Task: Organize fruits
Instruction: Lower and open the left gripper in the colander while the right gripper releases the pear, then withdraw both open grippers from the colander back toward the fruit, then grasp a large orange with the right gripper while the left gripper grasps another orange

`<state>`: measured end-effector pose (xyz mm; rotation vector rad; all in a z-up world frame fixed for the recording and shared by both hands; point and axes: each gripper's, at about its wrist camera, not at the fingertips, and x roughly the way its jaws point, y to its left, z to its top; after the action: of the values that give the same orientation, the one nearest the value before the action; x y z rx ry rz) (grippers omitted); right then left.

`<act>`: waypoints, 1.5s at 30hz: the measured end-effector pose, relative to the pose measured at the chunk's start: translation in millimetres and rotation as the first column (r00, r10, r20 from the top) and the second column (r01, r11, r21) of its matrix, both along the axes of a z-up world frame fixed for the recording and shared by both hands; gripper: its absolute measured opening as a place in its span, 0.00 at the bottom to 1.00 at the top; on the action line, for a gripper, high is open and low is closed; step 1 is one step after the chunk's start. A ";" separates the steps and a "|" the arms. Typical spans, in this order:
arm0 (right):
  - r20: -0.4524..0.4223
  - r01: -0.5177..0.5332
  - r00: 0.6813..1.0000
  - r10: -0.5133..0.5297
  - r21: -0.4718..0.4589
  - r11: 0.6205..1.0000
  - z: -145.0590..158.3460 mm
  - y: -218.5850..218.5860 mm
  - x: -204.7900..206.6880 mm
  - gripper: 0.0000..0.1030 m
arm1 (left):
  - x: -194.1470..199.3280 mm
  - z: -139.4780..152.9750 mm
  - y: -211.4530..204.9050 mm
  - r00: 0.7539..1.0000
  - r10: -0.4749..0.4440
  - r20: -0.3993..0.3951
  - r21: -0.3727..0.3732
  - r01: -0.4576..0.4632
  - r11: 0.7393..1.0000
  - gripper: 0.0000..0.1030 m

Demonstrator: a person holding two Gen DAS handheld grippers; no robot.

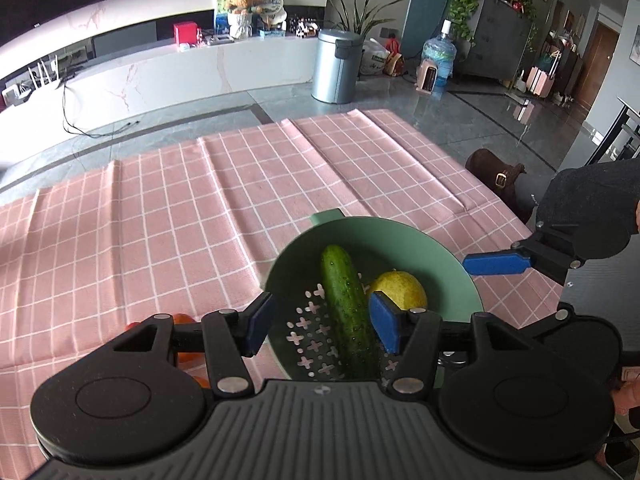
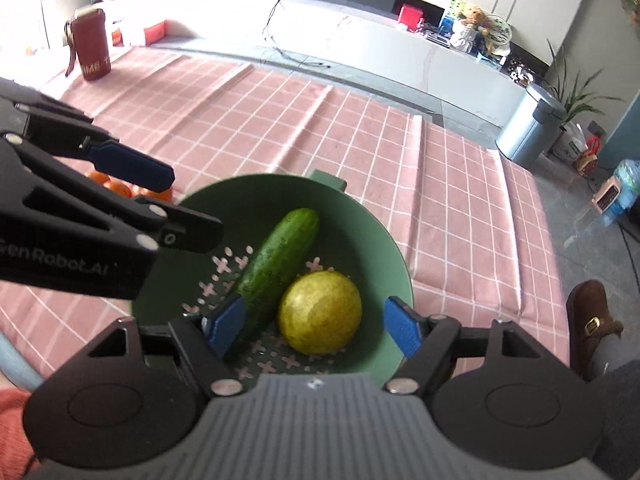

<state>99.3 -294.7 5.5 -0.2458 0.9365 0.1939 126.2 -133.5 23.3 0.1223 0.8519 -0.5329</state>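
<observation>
A green colander bowl (image 2: 360, 224) sits on the table, which is covered by a pink checked tablecloth (image 1: 200, 208), and serves as the landmark here. Inside the bowl, on its floor of cross-shaped holes, a dark green cucumber (image 2: 276, 256) lies at a slant, and a yellow-green round fruit, likely a pear (image 2: 320, 312), rests just beside it, touching or nearly touching its side. The bowl's small tab handle (image 1: 328, 216) points away from both cameras. The left gripper (image 1: 320, 324) hovers over the near rim of the bowl with its blue-padded jaws spread wide and holding nothing; in the left wrist view the cucumber shows between the two pads. The right gripper (image 2: 314, 328) is likewise above the near side of the bowl, jaws spread apart and empty, with the pear between the pads and the cucumber's lower end by the left pad. Just outside the bowl, on the cloth to its left in the right wrist view, lies a cluster of small orange fruits (image 2: 120, 188), partly hidden behind the left gripper's body. Far beyond the bowl, at the far corner of the table, a dark red bottle (image 2: 92, 50) stands upright. On the floor past the table stands a grey lidded bin (image 1: 336, 66).
</observation>
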 end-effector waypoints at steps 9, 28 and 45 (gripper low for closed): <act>0.084 0.137 0.983 -0.166 0.282 0.950 23.2 38.6 -56.2 0.71 | -47.1 30.2 64.9 0.989 0.070 0.132 0.016 -0.073 0.997 0.63; 0.059 0.136 0.983 -0.176 0.420 0.897 -38.9 136.4 -77.5 0.33 | -43.1 -48.0 166.5 0.970 0.244 -0.002 -0.072 -0.244 0.967 0.57; 0.039 0.166 0.981 -0.193 0.364 0.917 -76.5 162.3 -8.7 0.34 | 7.1 -93.1 176.4 0.957 0.286 -0.042 -0.081 -0.289 0.954 0.55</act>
<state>90.6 -132.4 -71.0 0.1714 0.8275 0.1817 133.3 42.9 -69.8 -0.0891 0.8572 -0.2972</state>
